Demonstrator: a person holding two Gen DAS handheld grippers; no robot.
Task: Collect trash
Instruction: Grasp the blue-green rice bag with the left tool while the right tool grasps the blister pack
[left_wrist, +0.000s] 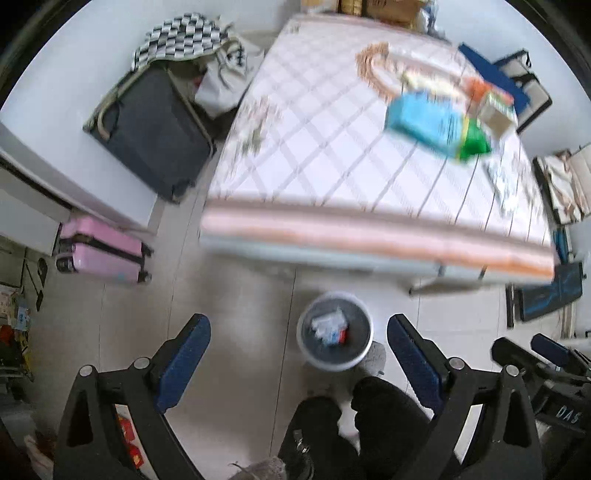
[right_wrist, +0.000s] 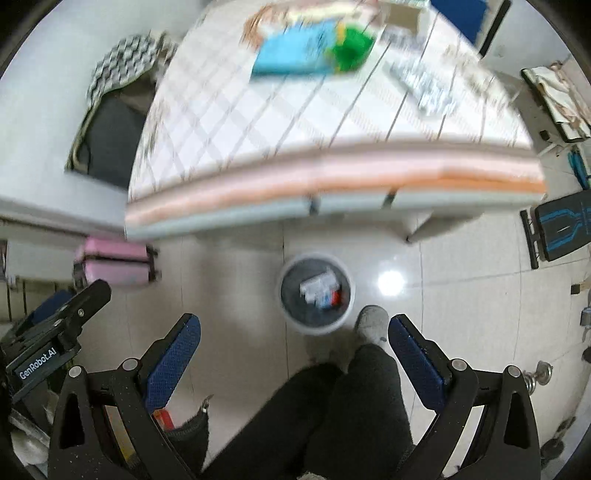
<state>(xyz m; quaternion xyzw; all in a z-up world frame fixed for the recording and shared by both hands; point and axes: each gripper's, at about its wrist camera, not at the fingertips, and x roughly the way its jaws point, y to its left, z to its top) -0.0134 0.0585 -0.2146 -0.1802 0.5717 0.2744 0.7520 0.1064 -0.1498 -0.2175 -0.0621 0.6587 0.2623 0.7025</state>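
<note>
Near: person's dark-trousered legs (right_wrist: 332, 413), w/ left gripper (left_wrist: 299, 358) and right gripper (right_wrist: 293, 354) both spread wide, empty. Just beyond the feet, a round bin (left_wrist: 335, 330) on the tile floor, some wrappers already in it. Far: bed (left_wrist: 332, 166) w/ blue packet (left_wrist: 424, 120) and green packet (left_wrist: 474, 142) at its far right. Best approach, I'd judge: reach over the bed edge, keep jaws wide, pinch one packet flat.

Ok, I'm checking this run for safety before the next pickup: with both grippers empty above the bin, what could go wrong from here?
1. The trash bin stands right by the person's foot; a step could knock it over.
2. The remaining packages lie far back on the mattress, so reaching them means leaning over its edge.
3. Both views are motion-blurred, so the left gripper or the right gripper may misjudge a grasp.
</note>
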